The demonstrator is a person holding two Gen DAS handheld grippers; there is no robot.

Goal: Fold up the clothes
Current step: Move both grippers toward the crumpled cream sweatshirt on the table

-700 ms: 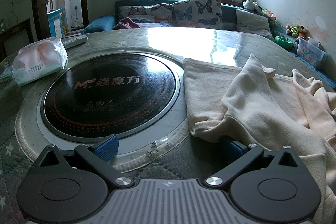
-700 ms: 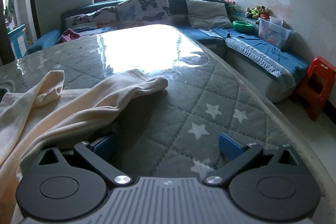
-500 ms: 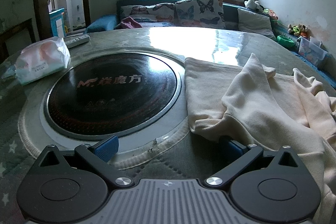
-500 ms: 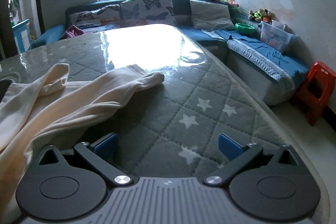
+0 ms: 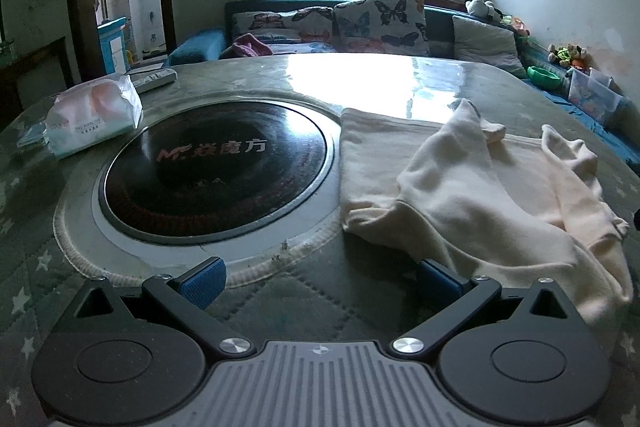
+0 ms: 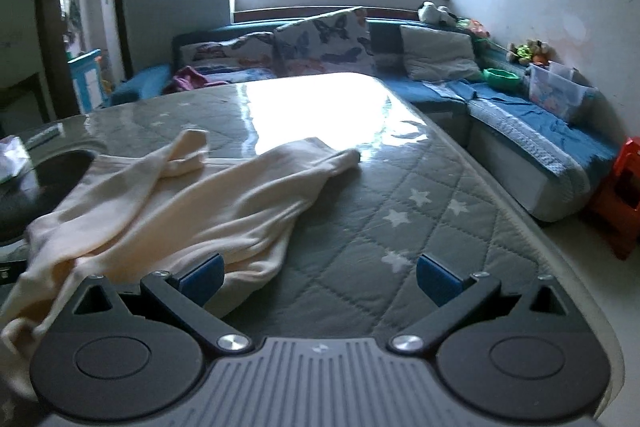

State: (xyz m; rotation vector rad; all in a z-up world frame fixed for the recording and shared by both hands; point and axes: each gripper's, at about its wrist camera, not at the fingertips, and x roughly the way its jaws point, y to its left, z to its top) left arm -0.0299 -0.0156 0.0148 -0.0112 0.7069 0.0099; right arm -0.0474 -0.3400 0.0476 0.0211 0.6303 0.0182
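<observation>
A cream long-sleeved garment (image 5: 460,187) lies crumpled on the quilted star-patterned table cover (image 5: 320,303), right of the black round cooktop. It also shows in the right wrist view (image 6: 192,203), spread to the left with one sleeve reaching toward the table's middle. My left gripper (image 5: 320,281) is open and empty, just short of the garment's near left edge. My right gripper (image 6: 320,277) is open and empty, its left finger next to the garment's near hem.
A round black induction cooktop (image 5: 216,171) is set in the table at left. A pack of tissues (image 5: 94,115) and a remote (image 5: 154,79) lie beyond it. A sofa with butterfly cushions (image 5: 376,23) stands behind. A red stool (image 6: 620,203) stands off the table's right edge.
Both grippers have drawn back and risen a little, so more of the garment shows. The garment's near hem now lies bunched beside the right gripper's left finger.
</observation>
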